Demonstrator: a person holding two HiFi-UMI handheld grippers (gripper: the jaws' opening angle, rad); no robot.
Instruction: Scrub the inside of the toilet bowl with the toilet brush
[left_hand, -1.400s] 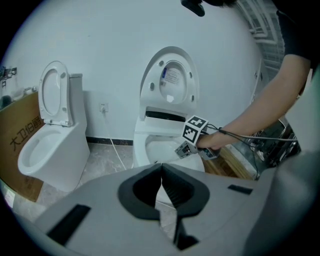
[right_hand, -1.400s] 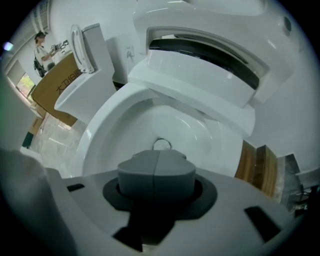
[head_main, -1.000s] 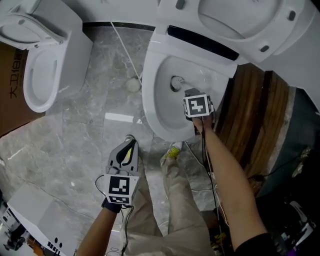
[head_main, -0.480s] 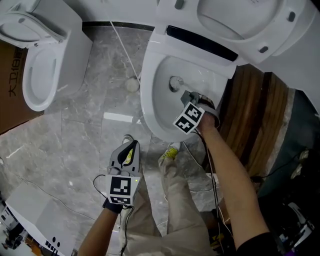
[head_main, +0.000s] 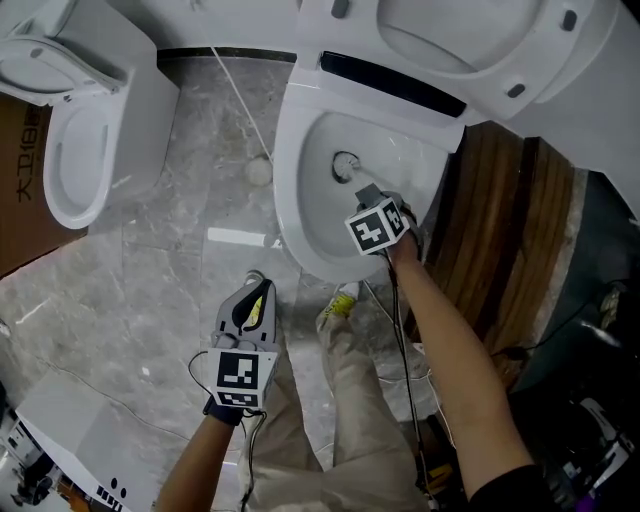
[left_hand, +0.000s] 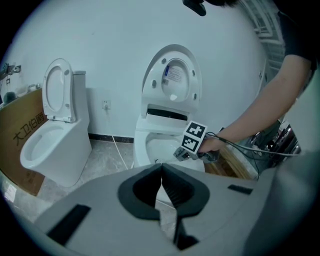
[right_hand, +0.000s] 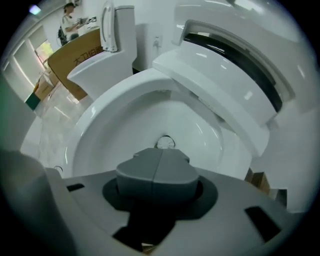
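The open white toilet bowl (head_main: 290, 205) fills the upper middle of the head view. My right gripper (head_main: 364, 192) reaches into it from the near rim, shut on the toilet brush, whose round head (head_main: 345, 165) rests low against the bowl's inner wall. The right gripper view shows the shut gripper (right_hand: 161, 152) with the brush head (right_hand: 165, 143) just past its tip and the bowl (right_hand: 115, 117) all round. Over the grey floor in front of the toilet, my left gripper (head_main: 256, 288) is shut and holds nothing. In its own view the left gripper (left_hand: 161, 167) faces the toilet (left_hand: 150, 145).
A second white toilet (head_main: 70, 130) stands at the left beside a brown cardboard box (head_main: 15, 190). The raised seat and lid (head_main: 470, 40) lean back behind the bowl. Wooden boards (head_main: 500, 230) lie to its right. A white cord (head_main: 245, 100) crosses the marble floor.
My right gripper has shifted a little left and deeper along the bowl wall with the brush, its marker cube turning. The left gripper has stayed in place.
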